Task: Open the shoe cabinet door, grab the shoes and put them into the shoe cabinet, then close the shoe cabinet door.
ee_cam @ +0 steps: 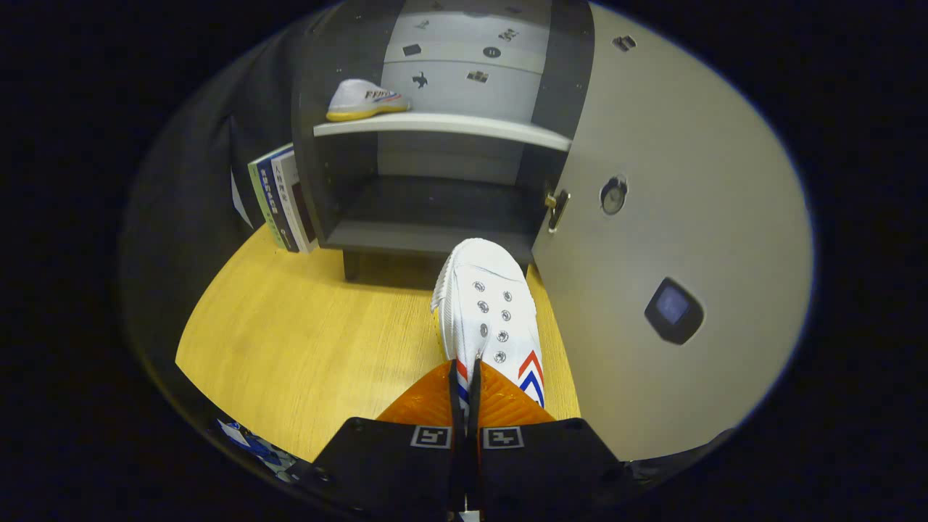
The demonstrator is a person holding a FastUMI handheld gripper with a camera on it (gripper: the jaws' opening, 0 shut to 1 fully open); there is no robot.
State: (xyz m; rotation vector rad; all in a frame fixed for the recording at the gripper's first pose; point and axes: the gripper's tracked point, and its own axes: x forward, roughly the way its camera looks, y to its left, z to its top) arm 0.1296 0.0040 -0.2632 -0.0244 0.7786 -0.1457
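My gripper is shut on a white sneaker with red and blue chevrons, pinching its upper edge so the toe points ahead toward the cabinet. The shoe hangs above the wooden table, just in front of the dark shoe cabinet. The cabinet door stands swung open to the right of the shoe. A second white sneaker with a yellowish sole lies on the cabinet's upper shelf. The lower compartment beyond the toe is bare.
Several books lean against the cabinet's left side. The door carries a round knob and a small dark square device; a brass hinge sits at its inner edge.
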